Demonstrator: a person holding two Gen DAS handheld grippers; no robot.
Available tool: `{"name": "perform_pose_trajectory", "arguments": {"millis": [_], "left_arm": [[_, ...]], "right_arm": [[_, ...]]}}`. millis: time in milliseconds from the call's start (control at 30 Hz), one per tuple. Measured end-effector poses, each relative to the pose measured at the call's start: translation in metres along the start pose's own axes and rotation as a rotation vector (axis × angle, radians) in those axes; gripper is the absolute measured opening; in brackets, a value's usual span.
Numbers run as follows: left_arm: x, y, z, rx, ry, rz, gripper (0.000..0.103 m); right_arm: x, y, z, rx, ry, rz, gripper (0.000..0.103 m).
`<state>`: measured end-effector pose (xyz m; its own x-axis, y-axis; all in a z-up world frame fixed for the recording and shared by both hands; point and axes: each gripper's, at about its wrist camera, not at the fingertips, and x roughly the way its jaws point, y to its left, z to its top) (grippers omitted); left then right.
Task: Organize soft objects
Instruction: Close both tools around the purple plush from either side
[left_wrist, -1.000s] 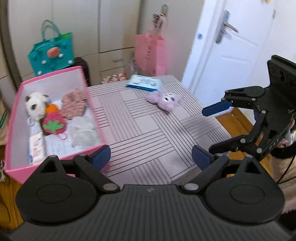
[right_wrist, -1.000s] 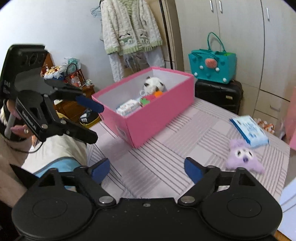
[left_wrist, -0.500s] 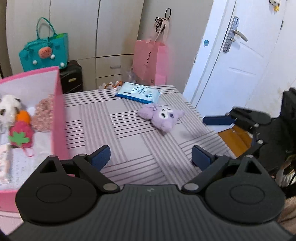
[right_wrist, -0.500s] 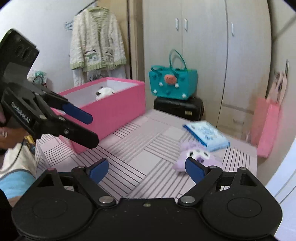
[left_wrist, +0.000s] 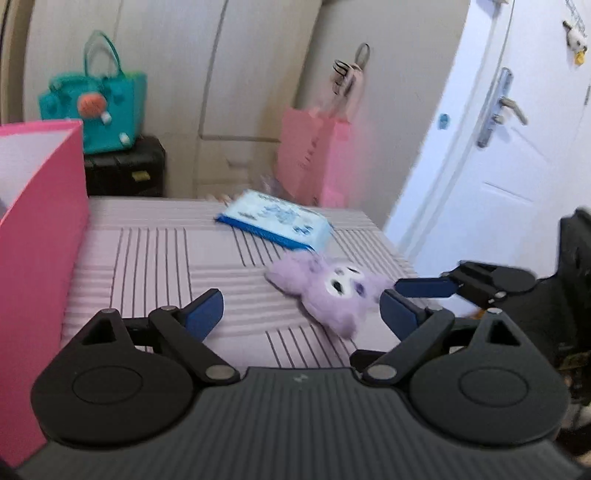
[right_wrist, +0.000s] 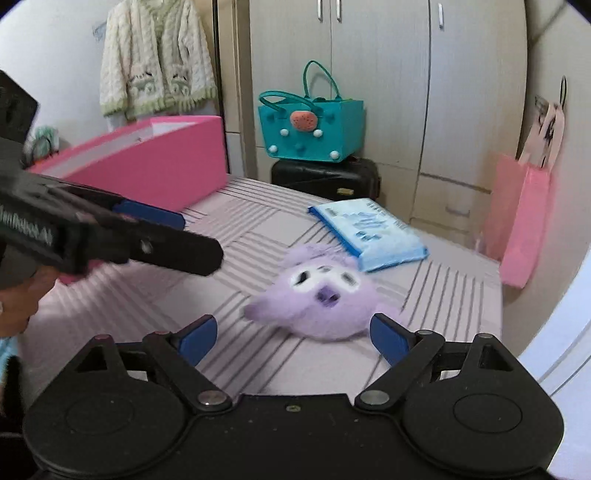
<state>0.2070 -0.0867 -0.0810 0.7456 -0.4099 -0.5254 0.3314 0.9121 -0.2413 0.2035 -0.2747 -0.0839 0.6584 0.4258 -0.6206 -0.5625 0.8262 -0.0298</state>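
A purple plush toy lies on the striped table; it also shows in the right wrist view. A blue pack of wipes lies just behind it, also seen from the right wrist. A pink box stands at the table's left, seen from the right wrist too. My left gripper is open and empty, close in front of the plush. My right gripper is open and empty, with the plush just beyond its fingertips. The right gripper also appears in the left wrist view, beside the plush.
A teal bag sits on a black case behind the table. A pink paper bag stands at the back right. A white door is to the right. The table's right edge is near the plush.
Both grippers have moved down and closer to the purple plush. The pink box has slid to the left edge of the left wrist view. Both grippers stay open.
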Motion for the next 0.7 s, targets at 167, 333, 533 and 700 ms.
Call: {"name": "perform_pose_trajectory", "arguments": {"millis": [167,333,533,700], "left_arm": [[0.021,0.003,0.001,-0.109,0.023,-0.055,0.091],[0.044,-0.004,-0.006,-0.139,0.085,-0.059,0.078],[0.051,-0.006,-0.010,-0.183,0.100,-0.071,0.063],[0.045,-0.010,-0.011,-0.160,0.064,-0.077,0.056]], "right_arm": [[0.009,-0.005,0.007,-0.094,-0.003,0.017,0.093],[0.028,-0.010,0.012,-0.099,0.059,0.025,0.093],[0.032,-0.016,0.006,-0.107,0.038,0.056,0.094],[0.029,-0.012,0.000,-0.178,0.028,0.036,0.097]]}}
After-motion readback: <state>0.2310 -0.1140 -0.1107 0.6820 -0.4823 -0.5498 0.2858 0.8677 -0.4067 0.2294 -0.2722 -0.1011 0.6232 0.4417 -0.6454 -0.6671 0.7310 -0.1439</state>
